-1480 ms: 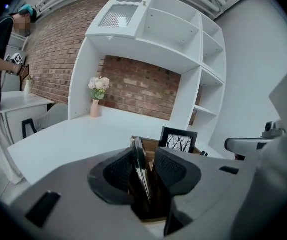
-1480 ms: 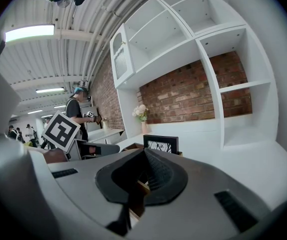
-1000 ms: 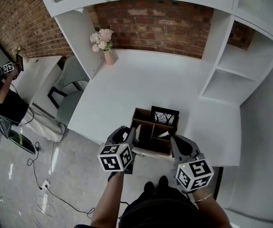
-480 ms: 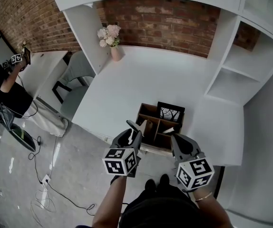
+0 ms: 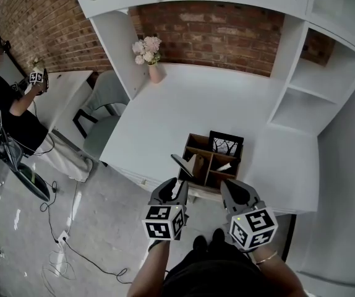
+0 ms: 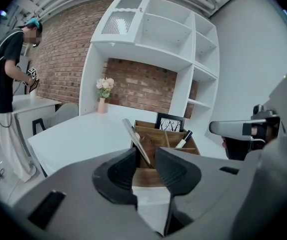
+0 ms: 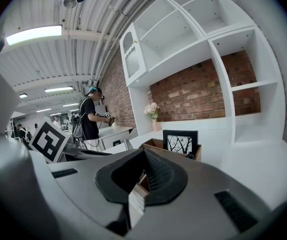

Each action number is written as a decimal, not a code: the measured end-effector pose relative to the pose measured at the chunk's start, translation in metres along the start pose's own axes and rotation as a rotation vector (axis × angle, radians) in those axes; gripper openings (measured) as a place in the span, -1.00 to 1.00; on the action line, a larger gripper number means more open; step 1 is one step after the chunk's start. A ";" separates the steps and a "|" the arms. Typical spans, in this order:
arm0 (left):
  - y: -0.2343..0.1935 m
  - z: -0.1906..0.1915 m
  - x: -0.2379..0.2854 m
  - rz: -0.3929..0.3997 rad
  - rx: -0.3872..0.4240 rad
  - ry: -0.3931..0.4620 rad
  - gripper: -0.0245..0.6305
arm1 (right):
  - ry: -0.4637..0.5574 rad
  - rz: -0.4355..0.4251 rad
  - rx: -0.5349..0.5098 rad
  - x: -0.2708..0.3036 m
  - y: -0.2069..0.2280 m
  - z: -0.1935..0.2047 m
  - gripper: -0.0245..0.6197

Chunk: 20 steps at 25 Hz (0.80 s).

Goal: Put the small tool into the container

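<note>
The container (image 5: 209, 161) sits right at the near edge of the white tabletop (image 5: 183, 104), its front wall almost flush with that edge. The small tool (image 5: 181, 165), thin and flat, stands in the near-left compartment. It leans out over the left rim, and its upper end pokes past the box's outline.

The left gripper (image 5: 176, 185) hovers just off the edge, over the floor (image 5: 103, 221). Its jaws are parted and released, nothing pinched between them; the left gripper view shows the tool (image 6: 136, 140) rising beyond the gap, inside the container (image 6: 159, 140). The right gripper (image 5: 230, 187) hangs beside it, also off the edge. Its jaws are pressed together, empty (image 7: 143, 156).

A black-handled tool (image 5: 224, 166) lies in a right-hand compartment, and a picture frame (image 5: 227, 145) stands against the back wall.

Beyond the box the tabletop runs bare to a vase (image 5: 154, 73) in the far-left corner. A white shelf unit (image 5: 295, 104) closes off the right side. A person (image 5: 4, 104) stands well apart at the far left.
</note>
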State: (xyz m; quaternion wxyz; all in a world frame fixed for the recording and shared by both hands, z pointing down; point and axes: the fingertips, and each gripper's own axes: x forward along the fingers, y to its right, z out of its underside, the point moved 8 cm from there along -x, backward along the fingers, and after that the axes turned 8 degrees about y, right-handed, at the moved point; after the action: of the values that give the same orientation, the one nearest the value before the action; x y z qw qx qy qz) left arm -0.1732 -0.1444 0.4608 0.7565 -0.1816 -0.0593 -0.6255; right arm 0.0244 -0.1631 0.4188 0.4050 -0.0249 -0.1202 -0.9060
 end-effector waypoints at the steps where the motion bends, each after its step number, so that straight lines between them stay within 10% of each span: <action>1: 0.001 -0.001 -0.003 -0.001 0.005 0.005 -0.55 | 0.002 -0.002 -0.002 -0.001 -0.002 0.000 -0.91; 20: 0.026 -0.002 -0.063 0.000 0.051 0.071 -0.90 | 0.020 -0.002 -0.035 -0.038 -0.027 0.006 -0.91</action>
State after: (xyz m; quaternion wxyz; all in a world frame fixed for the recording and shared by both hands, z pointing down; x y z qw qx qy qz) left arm -0.1613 -0.0830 0.4338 0.7626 -0.1397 -0.0483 -0.6297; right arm 0.0299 -0.1166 0.4136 0.4049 -0.0228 -0.1001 -0.9086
